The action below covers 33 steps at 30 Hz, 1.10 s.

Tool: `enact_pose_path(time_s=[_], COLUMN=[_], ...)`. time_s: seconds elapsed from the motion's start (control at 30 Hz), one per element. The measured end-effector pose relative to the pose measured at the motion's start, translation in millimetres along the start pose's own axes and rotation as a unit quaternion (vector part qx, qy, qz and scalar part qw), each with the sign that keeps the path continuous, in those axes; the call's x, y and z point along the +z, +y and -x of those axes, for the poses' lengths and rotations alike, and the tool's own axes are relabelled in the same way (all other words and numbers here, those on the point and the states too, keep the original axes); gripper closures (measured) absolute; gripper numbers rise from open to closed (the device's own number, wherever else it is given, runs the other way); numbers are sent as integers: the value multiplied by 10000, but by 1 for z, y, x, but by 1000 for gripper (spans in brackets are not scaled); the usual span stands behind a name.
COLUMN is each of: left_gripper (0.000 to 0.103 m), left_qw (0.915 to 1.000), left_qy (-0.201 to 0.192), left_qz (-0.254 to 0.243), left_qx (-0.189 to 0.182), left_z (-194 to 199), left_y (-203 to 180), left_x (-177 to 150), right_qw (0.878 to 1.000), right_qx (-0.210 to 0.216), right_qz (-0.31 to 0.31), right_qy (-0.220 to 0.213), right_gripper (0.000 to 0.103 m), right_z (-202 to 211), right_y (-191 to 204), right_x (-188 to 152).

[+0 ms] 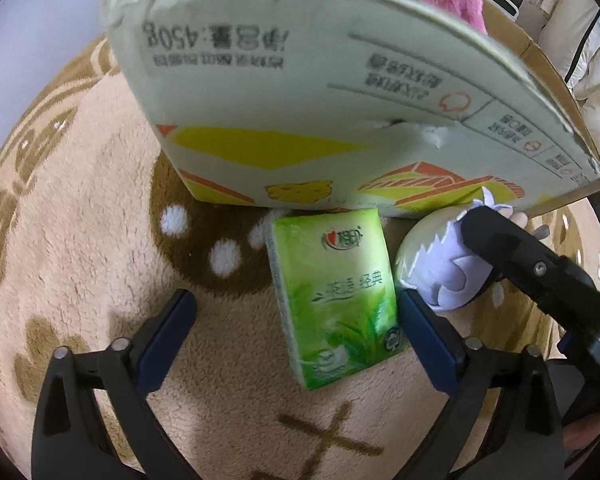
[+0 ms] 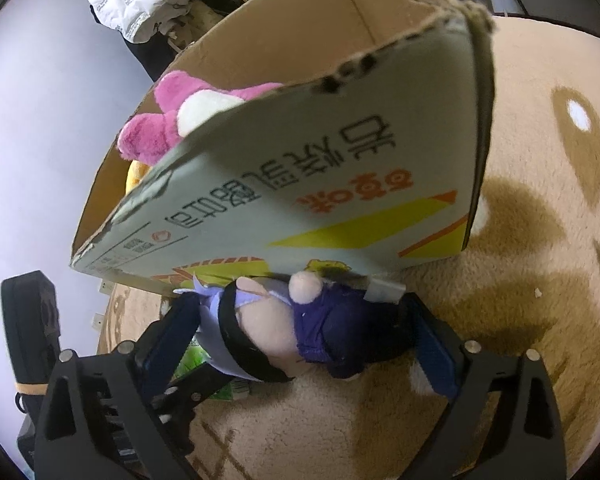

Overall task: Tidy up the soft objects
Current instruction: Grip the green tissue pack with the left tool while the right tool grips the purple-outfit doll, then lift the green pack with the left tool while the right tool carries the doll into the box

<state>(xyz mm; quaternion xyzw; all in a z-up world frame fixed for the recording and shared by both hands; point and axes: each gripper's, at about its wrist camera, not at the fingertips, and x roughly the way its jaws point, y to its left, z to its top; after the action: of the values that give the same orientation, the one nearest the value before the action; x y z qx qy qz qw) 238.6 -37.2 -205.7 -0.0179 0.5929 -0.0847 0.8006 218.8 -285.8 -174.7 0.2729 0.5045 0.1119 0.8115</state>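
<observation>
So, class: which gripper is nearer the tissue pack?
Left. The left gripper straddles the tissue pack with open jaws; the right gripper is beside it, around the doll.

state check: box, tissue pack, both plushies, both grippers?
Cardboard box: open-topped, upright on rug.
Pink plush: inside box.
Tissue pack: flat on rug, between left gripper jaws, ungripped.
Left gripper: open.
Doll plush: lying on rug.
Right gripper: shut on doll plush.

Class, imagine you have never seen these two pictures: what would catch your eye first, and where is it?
Probably the big printed cardboard box standing open on the tan rug, a pink plush toy poking over its rim. In front of it lie a bright green tissue pack, between the open left gripper fingers, and a purple-clothed doll held in the right gripper.
</observation>
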Motion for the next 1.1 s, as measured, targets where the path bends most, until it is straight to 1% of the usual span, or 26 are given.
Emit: enact_pose_path(time_s=[0.03, 0.1, 0.13, 0.23, 0.3, 0.37, 0.4, 0.5, 0.67, 0.8, 0.9, 0.97, 1.0, 1.1], left_gripper=[13, 16, 20, 24, 33, 50, 52, 52, 52, 52, 52, 52, 52, 52], left_qw=[9999, 9990, 9983, 9987, 9991, 9992, 9992, 9996, 9978, 9966, 9950, 9941, 9935, 9927], left_qy=[55, 134, 137, 105, 75, 20, -14, -111, -277, -387, -447, -467, -489, -567], left_qz=[-74, -319, -435, -430, -358, -296, -277, -138, -215, -240, -286, -308, -313, -273], left_qx=[52, 289, 356, 255, 226, 273, 296, 202, 564, 688, 848, 931, 981, 1033], left_z=[-2, -6, -6, -4, -3, 0, 2, 6, 14, 25, 32, 40, 43, 50], left_y=[-1, -9, -14, -17, -14, -9, -7, 0, -1, -3, -4, 3, 3, 5], left_x=[-1, -4, -5, -6, -6, -6, -7, -7, -11, -15, -19, -18, -19, -24], right_qw=[10000, 9999, 9998, 9999, 9999, 9999, 9998, 9993, 9984, 9989, 9989, 9986, 9984, 9981], right_qx=[33, 103, 118, 97, 59, -7, -55, -170, -181, -13, 51, 247, 277, 196], right_qz=[-34, -128, -145, -112, -70, 14, 83, 247, 428, 349, 346, 334, 351, 438], right_qy=[-17, -54, -57, -84, -96, -132, -145, -207, -315, -301, -299, -336, -349, -385], right_gripper=[1, 2, 3, 5, 6, 9, 11, 16, 27, 28, 28, 28, 28, 28], right_z=[1, 3, 3, 5, 5, 6, 7, 10, 18, 25, 28, 32, 33, 38], right_y=[-1, -4, -4, -5, -3, 0, 3, 10, 17, 10, 10, 9, 11, 12], right_x=[-1, -2, -2, -4, -5, -6, -6, -7, -9, -15, -16, -19, -18, -21])
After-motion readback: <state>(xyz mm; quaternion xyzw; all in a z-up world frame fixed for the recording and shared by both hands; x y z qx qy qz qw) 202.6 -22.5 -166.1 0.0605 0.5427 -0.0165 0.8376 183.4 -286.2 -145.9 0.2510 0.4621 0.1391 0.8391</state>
